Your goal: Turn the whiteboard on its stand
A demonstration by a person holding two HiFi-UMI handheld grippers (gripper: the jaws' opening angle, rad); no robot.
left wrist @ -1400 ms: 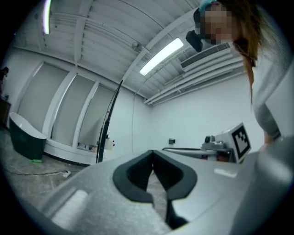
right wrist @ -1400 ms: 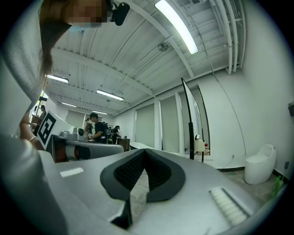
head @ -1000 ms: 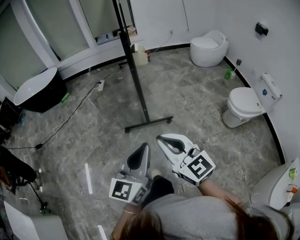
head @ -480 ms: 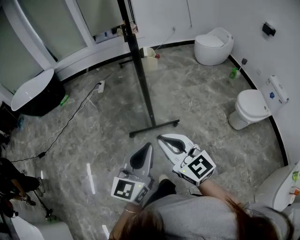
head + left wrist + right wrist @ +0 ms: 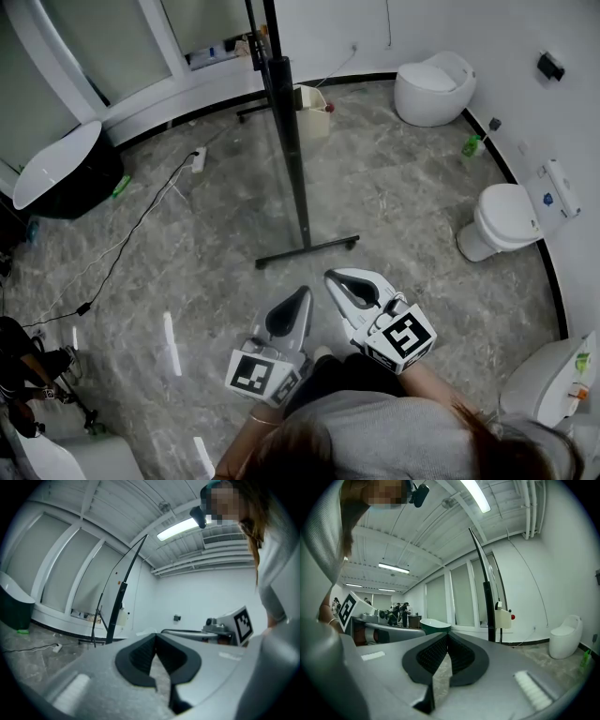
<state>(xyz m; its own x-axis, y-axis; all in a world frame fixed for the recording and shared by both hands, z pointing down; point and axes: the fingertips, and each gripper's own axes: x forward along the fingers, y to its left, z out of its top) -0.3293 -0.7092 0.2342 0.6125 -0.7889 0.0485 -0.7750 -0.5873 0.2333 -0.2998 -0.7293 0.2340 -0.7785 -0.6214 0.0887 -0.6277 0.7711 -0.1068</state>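
The whiteboard stand's black post rises from a flat black foot on the grey marble floor, just ahead of both grippers. In the gripper views the board shows only as a thin dark edge, tilted above the post. My left gripper is shut and holds nothing, its tip short of the foot. My right gripper is beside it, also shut and empty. In each gripper's own view the black pads meet at the tip. Neither gripper touches the stand.
A white toilet and a round white one stand along the right wall, with a green bottle between them. A black tub sits at the left. A cable with a power strip crosses the floor. A white container stands behind the stand.
The head view has drifted, so the stand and room sit slightly differently in frame. Both grippers stay shut, side by side, just short of the stand's foot.
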